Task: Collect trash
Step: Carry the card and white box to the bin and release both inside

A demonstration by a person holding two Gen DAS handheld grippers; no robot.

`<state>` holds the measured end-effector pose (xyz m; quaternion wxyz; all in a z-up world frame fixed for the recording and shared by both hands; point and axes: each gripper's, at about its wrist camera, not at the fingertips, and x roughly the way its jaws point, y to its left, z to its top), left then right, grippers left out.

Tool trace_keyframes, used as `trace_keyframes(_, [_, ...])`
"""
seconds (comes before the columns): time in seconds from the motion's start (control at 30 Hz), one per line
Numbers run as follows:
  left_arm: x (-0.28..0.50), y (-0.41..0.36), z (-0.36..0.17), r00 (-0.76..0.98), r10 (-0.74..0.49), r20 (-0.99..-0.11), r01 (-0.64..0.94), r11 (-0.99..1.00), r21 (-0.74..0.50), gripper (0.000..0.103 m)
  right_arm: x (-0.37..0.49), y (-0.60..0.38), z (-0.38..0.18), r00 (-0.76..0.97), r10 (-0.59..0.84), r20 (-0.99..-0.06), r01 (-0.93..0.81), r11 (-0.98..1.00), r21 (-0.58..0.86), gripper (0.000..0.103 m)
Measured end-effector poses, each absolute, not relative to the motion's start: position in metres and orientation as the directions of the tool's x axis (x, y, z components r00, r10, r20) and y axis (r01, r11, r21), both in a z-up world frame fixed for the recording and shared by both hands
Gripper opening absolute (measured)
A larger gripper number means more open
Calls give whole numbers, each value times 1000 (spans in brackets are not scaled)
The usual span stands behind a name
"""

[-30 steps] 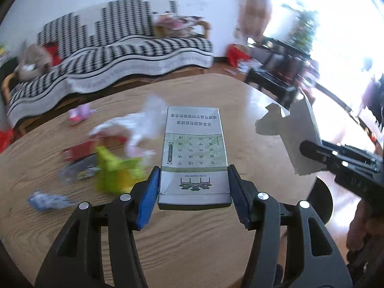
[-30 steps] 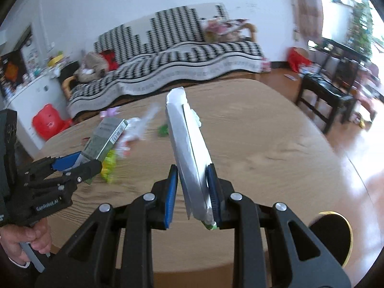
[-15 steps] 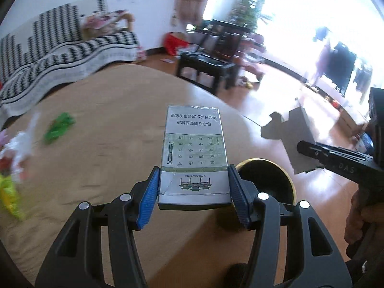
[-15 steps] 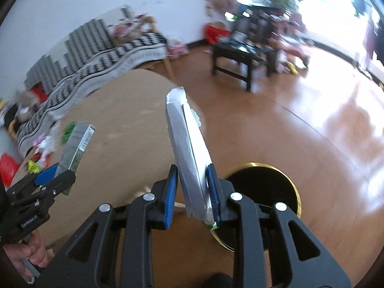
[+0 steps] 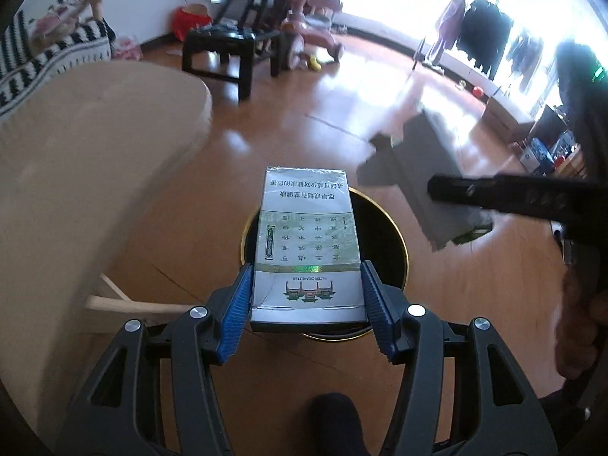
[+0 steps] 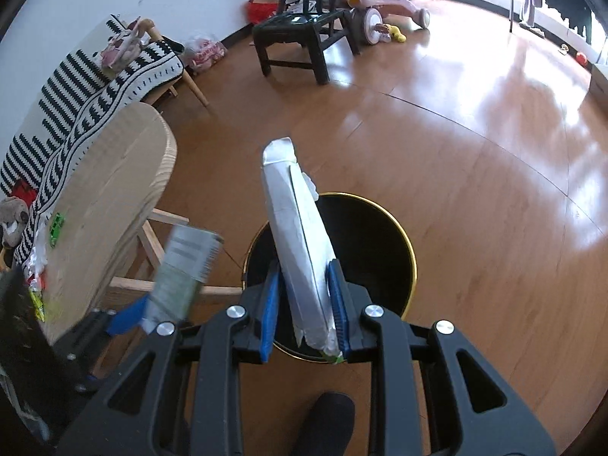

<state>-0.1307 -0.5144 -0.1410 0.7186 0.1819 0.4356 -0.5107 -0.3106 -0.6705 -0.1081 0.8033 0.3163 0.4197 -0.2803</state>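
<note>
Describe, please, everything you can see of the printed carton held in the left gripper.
The printed carton is a flat rectangular pack, silver-grey and pale green, seemingly glossy card, with Chinese characters and a small building emblem. It lies face up, pointing forward, clamped at its near end between the blue pads of the left gripper. It hangs over the open black bin with a gold rim on the wooden floor, touching nothing else. Its near panel looks slightly creased.

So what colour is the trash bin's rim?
Gold, around a black bin; clearest in the right wrist view.
</note>
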Motion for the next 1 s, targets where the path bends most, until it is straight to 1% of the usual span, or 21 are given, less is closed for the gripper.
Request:
trace_keyframes(0.17, [-128, -524, -156, 81, -563, -822, 888, 415, -197, 55, -308, -673, -108, 486, -184, -854, 717, 643, 270, 26])
trace_keyframes(0.57, [-125, -539, -161, 58, -570, -820, 878, 419, -229, 56, -303, -681, -113, 489, -191, -851, 729, 626, 278, 26])
trace_keyframes(0.6, [-125, -542, -161, 57, -570, -820, 880, 416, -228, 57, -304, -682, -113, 489, -194, -851, 732, 622, 278, 30])
trace_keyframes(0.63, [-126, -543, -162, 58, -570, -820, 882, 414, -226, 62, -304, -683, -112, 489, -200, -849, 736, 616, 279, 46])
trace_keyframes(0.67, [-126, -544, -162, 61, -570, -819, 883, 414, -222, 70, -306, -683, -110, 491, -208, -846, 740, 611, 279, 58])
trace_keyframes(0.7, [-126, -544, -162, 67, -572, -818, 882, 416, -219, 75, -307, -683, -107, 498, -223, -838, 744, 607, 280, 75])
trace_keyframes(0.73, [-127, -544, -161, 73, -576, -814, 882, 419, -217, 78, -308, -683, -104, 504, -233, -832, 744, 606, 281, 76])
trace_keyframes(0.83, [-128, -542, -157, 72, -577, -814, 888, 409, -212, 79, -306, -679, -98, 517, -235, -823, 739, 608, 291, 76])
trace_keyframes(0.97, [-129, -529, -140, 75, -592, -802, 896, 393, -206, 86, -297, -670, -86, 536, -237, -810, 724, 622, 297, 77])
trace_keyframes(1.0, [-129, -523, -134, 84, -595, -799, 899, 392, -197, 87, -294, -666, -80, 545, -245, -802, 719, 629, 296, 79])
